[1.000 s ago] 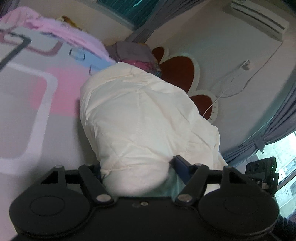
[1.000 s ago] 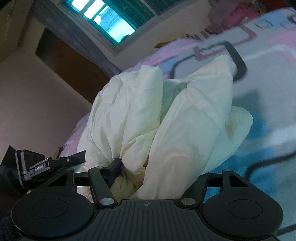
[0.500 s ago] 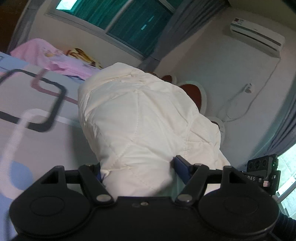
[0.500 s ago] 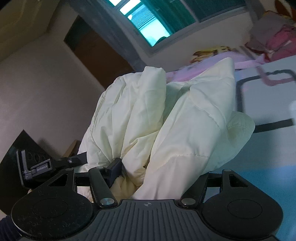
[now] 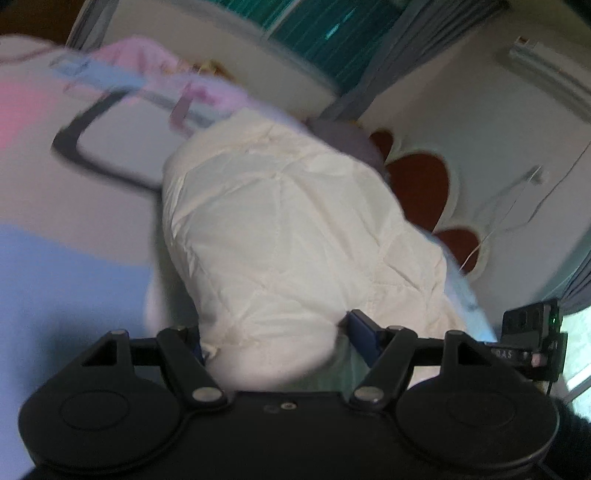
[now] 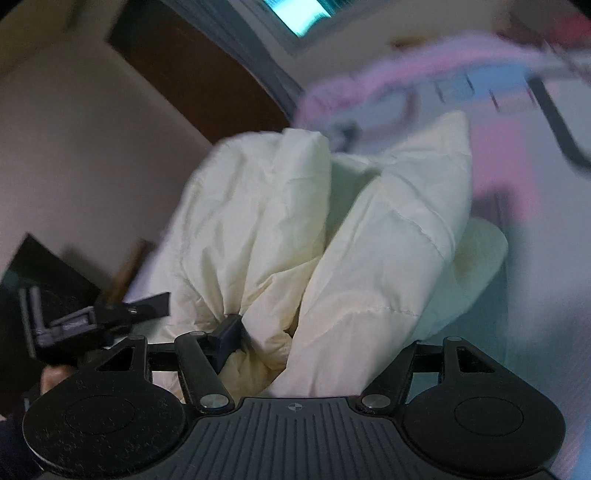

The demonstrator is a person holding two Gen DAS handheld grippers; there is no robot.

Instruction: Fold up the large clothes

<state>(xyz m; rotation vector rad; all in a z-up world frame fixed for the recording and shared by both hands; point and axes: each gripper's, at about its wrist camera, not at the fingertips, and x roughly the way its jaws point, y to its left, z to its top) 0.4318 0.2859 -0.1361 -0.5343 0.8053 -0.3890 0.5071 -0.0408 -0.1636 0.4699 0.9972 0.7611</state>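
Item: cream quilted jacket [image 5: 288, 236], bulky and puffed, bunched into thick folds. It fills the middle of both wrist views and is held over a bed sheet [image 5: 55, 258] patterned in pink, blue and white with dark outlined rectangles; whether its far end touches the sheet cannot be told.

Left gripper [image 5: 275, 336]: jaws set fairly wide and pinching a thick wad of the jacket, the fabric bulging between the blue pads [image 5: 364, 332]. The jacket rises away from the jaws as one rounded, diamond-stitched mass.

Right gripper [image 6: 317, 332]: jaws likewise set wide and clamped on a gathered bundle of the jacket; the left pad [image 6: 229, 328] presses into creased cloth, while the other pad is hidden behind a fold. Two large folds stand up from the grip, with a paler lining patch [image 6: 476, 254] at the right.

Surroundings, left view: window with teal pane [image 5: 325, 26], grey curtain [image 5: 373, 70], wall air conditioner [image 5: 546, 74], red scalloped headboard [image 5: 417, 177], and pink bedding [image 5: 147, 59] at the far edge. Right view: a dark brown door [image 6: 192, 66] and a bright window [image 6: 299, 14]. The background is blurred in both views.
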